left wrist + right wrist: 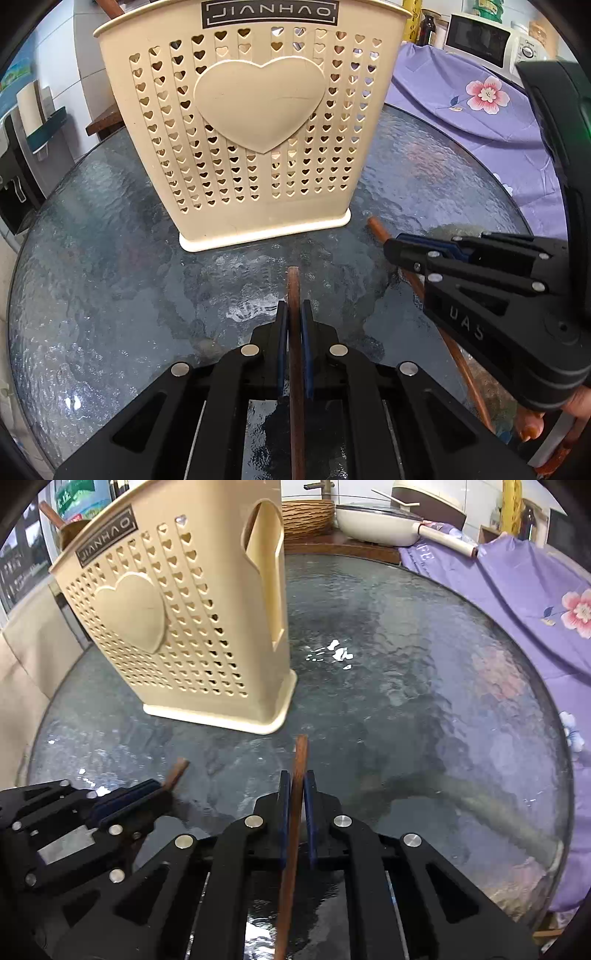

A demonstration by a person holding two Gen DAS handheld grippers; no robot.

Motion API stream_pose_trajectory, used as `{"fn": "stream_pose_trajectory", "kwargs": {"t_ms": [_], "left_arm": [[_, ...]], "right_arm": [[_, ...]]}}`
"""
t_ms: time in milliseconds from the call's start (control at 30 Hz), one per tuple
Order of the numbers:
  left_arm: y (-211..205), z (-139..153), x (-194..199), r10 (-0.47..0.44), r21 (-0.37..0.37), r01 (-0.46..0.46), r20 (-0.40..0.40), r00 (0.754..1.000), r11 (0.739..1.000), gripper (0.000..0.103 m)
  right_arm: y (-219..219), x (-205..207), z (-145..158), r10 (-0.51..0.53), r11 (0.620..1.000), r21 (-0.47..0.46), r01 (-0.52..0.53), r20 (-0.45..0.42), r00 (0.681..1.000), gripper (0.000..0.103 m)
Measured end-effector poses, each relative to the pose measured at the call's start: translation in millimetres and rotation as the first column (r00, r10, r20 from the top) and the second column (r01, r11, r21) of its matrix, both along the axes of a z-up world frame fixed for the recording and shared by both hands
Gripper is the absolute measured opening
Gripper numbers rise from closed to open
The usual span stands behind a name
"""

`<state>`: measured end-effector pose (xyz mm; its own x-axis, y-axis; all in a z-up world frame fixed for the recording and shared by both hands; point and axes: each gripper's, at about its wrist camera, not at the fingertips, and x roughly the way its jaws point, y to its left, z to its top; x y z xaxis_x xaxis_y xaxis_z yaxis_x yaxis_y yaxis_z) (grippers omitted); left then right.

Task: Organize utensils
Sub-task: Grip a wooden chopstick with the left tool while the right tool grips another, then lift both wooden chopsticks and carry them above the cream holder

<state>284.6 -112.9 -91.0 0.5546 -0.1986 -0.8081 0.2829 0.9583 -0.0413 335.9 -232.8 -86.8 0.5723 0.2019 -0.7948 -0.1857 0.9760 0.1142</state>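
Both tongs are pinching a brown chopstick apiece: the left tongs (294, 314) have their blue pads pressed onto the left chopstick (293, 284), whose tip pokes out ahead of them, and the right tongs (296, 786) grip the right chopstick (300, 753) the same way. The beige holder (251, 122) stands upright on the glass counter (110, 295), just beyond both tips, its open top well above them. From where I stand, the trouble looks likely to come at the rim: each stick is held by a narrow pinch along its length, so it could swivel between the pads as it is lifted and tipped, and a tilted tip could catch the rim or the heart-shaped holes instead of dropping inside. The holder looks light and the glass slick, so a knock might slide or topple it. With the two tongs near each other, they could also bump on the way up.
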Motion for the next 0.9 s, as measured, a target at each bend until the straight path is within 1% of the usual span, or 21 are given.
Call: {"fn": "stream_pose_trajectory", "kwargs": {"t_ms": [133, 233, 433, 533, 633, 800, 900], "left_arm": [[1.2, 5.2, 0.5, -0.005, -0.011, 0.005, 0.016, 1.0, 1.0, 0.007], [4.0, 14.7, -2.2, -0.005, -0.028, 0.006, 0.038, 0.999, 1.0, 0.007], [15.6, 36.1, -8.5, -0.001, -0.084, 0.008, 0.075, 0.997, 0.996, 0.007], [23.9, 48.7, -15.1, 0.002, -0.111, 0.009, 0.094, 0.996, 0.994, 0.007], [34.7, 66.3, -22.6, 0.006, -0.137, 0.011, 0.128, 0.992, 0.991, 0.007], [44.0, 92.9, -36.2, 0.005, -0.157, 0.025, 0.194, 0.981, 0.987, 0.007], [48.6, 111.6, -47.9, -0.001, -0.177, 0.044, 0.234, 0.972, 0.983, 0.007]], "right_arm": [[-1.9, -4.1, 1.4, 0.011, 0.999, 0.03, -0.011, 0.016, 1.0, 0.008], [-3.6, -7.1, 6.5, 0.011, 0.998, 0.055, -0.013, 0.033, 0.999, 0.008], [-6.9, -15.4, 24.3, 0.017, 0.995, 0.101, -0.025, 0.082, 0.996, 0.008], [-12.5, -21.6, 36.1, 0.02, 0.986, 0.161, -0.036, 0.095, 0.995, 0.008], [-23.3, -27.5, 56.2, 0.023, 0.973, 0.227, -0.05, 0.123, 0.992, 0.008], [-33.5, -45.5, 95.0, 0.04, 0.962, 0.258, -0.095, 0.211, 0.977, 0.008], [-36.8, -61.2, 115.7, 0.066, 0.957, 0.257, -0.136, 0.266, 0.962, 0.008]]}}
